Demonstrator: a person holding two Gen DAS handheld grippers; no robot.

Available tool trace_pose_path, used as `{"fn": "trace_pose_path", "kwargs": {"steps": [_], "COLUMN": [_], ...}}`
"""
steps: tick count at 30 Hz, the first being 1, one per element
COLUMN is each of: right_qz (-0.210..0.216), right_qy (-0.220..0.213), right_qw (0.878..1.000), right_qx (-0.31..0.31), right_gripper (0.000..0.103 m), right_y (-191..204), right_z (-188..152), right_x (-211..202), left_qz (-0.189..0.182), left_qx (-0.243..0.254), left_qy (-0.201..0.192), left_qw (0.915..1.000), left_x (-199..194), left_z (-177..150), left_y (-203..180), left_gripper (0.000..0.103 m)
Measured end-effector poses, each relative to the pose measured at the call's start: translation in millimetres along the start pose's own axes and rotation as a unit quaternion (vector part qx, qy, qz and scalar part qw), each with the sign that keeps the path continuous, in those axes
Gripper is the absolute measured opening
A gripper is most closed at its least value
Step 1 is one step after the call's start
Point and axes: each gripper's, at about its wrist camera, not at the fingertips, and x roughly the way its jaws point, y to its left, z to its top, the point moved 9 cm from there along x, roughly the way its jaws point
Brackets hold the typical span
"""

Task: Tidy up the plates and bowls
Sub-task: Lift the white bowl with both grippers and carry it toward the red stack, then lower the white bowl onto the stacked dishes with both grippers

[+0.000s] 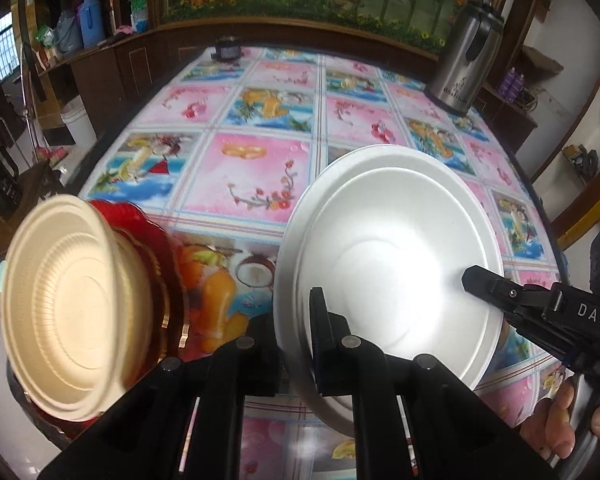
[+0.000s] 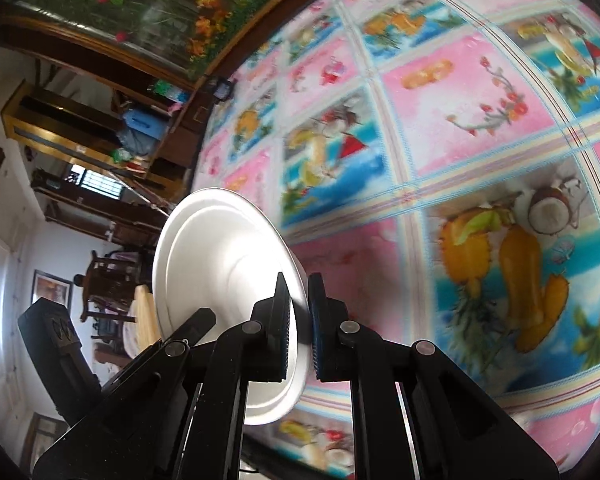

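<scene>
A white foam bowl (image 1: 392,264) is held tilted above the table, its hollow facing me. My left gripper (image 1: 296,344) is shut on its near-left rim. My right gripper (image 1: 484,284) comes in from the right and pinches the right rim. In the right wrist view the same white bowl (image 2: 224,260) stands edge-on between the right gripper's (image 2: 299,320) fingers, which are shut on its rim. A beige ribbed bowl (image 1: 72,304) sits tilted at the left over a red plate (image 1: 152,232) with gold trim.
The table (image 1: 252,168) wears a pink and blue fruit-print cloth. A steel thermos jug (image 1: 466,60) stands at the far right and a small dark jar (image 1: 227,49) at the far edge. Wooden cabinets and an aquarium line the back.
</scene>
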Motion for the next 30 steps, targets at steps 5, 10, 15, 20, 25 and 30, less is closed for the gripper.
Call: {"fn": "trace_pose_path", "kwargs": {"steps": [5,10,15,20,25,30], "right_qz": [0.024,0.047,0.065,0.073,0.068,0.053], "right_qy": [-0.004,0.01,0.038,0.068,0.095,0.108], "right_qw": [0.999,0.996,0.99,0.984,0.98,0.978], "right_qx": [-0.034,-0.078,-0.118,-0.15,-0.164,-0.172], "right_gripper": [0.008,0.008,0.008,0.008,0.008,0.009], "right_y": [46,100,149,184,196,196], "right_z": [-1,-9,-25,-46,-61,-71], "right_x": [-3,12,40,70,97,114], "left_qz": [0.01,0.037,0.059,0.086,0.093,0.097], "left_qx": [-0.006,-0.033,-0.07,-0.091,-0.116,-0.125], "left_qy": [-0.038,-0.066,-0.073,-0.073,-0.06,-0.04], "left_qw": [0.9992,0.9966,0.9931,0.9894,0.9871,0.9866], "left_x": [-39,-70,-90,-101,-94,-82], "left_z": [11,14,9,1,-9,-21], "left_y": [25,72,122,156,178,189], "left_gripper": [0.01,0.01,0.011,0.011,0.011,0.012]}}
